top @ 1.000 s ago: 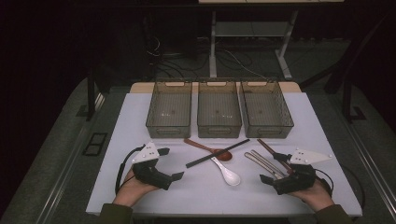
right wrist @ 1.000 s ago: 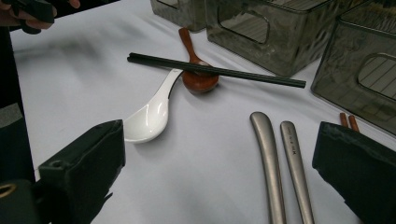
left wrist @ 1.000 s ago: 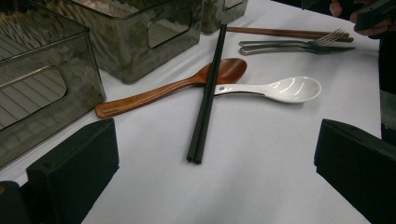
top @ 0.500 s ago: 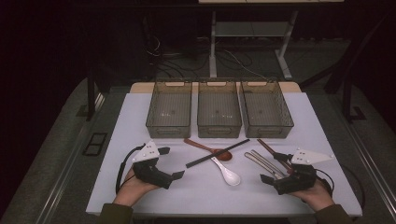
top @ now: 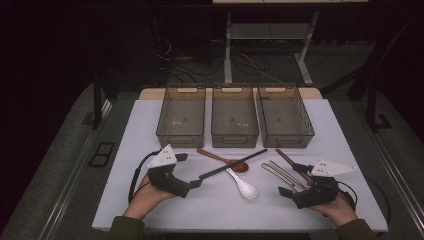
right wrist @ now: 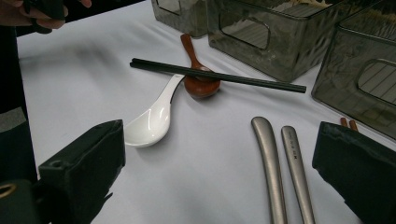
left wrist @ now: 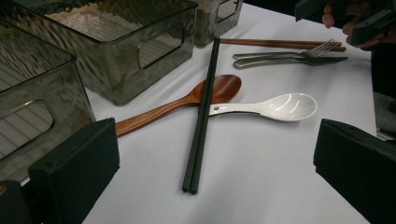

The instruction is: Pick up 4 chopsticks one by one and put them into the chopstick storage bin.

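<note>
We count three bins [top: 234, 118], two spoons, wooden [left wrist: 187, 100] and white [left wrist: 273, 107], and one black chopstick pair [left wrist: 203, 112]. Both our left gripper [left wrist: 215, 163] and right gripper [right wrist: 219, 168] gape empty.

Each hand holds a black, blocky gripper. The left gripper [top: 187, 172] carries a pale grey three-cornered plate [top: 162, 157] on top, and a black cable [top: 135, 175] loops back from it. The right gripper [top: 295, 179] has a longer plate [top: 332, 168] dotted with small screws. The jaws are thick matte-black pads. Olive sleeves [top: 125, 229] cover both wrists.
</note>
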Action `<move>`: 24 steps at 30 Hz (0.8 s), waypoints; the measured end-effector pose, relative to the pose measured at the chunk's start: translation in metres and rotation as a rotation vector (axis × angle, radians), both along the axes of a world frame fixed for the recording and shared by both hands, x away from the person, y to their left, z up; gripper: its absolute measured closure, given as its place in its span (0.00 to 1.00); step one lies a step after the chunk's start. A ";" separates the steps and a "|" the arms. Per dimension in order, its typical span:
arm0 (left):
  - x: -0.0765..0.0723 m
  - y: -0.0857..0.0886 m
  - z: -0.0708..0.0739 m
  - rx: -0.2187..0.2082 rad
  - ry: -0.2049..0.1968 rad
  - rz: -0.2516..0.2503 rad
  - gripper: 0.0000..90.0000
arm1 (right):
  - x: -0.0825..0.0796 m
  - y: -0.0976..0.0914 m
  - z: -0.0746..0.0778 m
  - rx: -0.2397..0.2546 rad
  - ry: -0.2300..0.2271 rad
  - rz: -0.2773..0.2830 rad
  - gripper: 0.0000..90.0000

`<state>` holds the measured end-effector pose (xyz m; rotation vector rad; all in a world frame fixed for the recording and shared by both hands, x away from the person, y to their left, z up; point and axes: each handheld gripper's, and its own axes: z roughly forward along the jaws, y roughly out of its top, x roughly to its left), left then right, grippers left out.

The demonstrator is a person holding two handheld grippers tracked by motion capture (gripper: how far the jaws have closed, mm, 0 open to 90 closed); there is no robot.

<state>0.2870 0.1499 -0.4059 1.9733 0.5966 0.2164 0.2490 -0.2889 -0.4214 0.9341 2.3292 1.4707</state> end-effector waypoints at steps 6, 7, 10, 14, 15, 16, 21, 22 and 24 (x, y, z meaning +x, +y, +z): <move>0.004 -0.004 0.001 0.003 -0.002 -0.003 0.00 | -0.001 0.001 0.000 -0.003 -0.004 0.002 0.03; 0.004 -0.004 0.001 0.000 -0.005 -0.002 0.00 | 0.000 0.001 0.000 -0.003 -0.004 0.000 0.03; 0.006 -0.004 0.003 -0.012 -0.009 -0.001 0.00 | 0.000 0.001 0.000 0.000 -0.001 -0.005 0.03; 0.009 -0.006 0.005 -0.019 -0.009 0.000 0.01 | 0.001 0.000 0.000 0.009 -0.001 -0.007 0.03; 0.010 -0.006 0.005 -0.022 -0.011 -0.003 0.02 | 0.001 0.001 0.000 0.010 0.002 -0.007 0.03; 0.010 -0.007 0.006 -0.030 -0.014 -0.004 0.02 | 0.001 0.001 0.000 0.010 0.002 -0.004 0.03; 0.013 -0.011 0.009 -0.031 -0.024 -0.008 0.03 | 0.002 0.002 -0.001 0.008 0.004 0.000 0.03; 0.013 -0.012 0.010 -0.031 -0.025 -0.004 0.03 | 0.002 0.002 -0.001 0.009 0.003 0.000 0.03; 0.015 -0.012 0.011 -0.040 -0.026 -0.007 0.03 | 0.003 0.001 -0.001 0.010 0.001 -0.001 0.03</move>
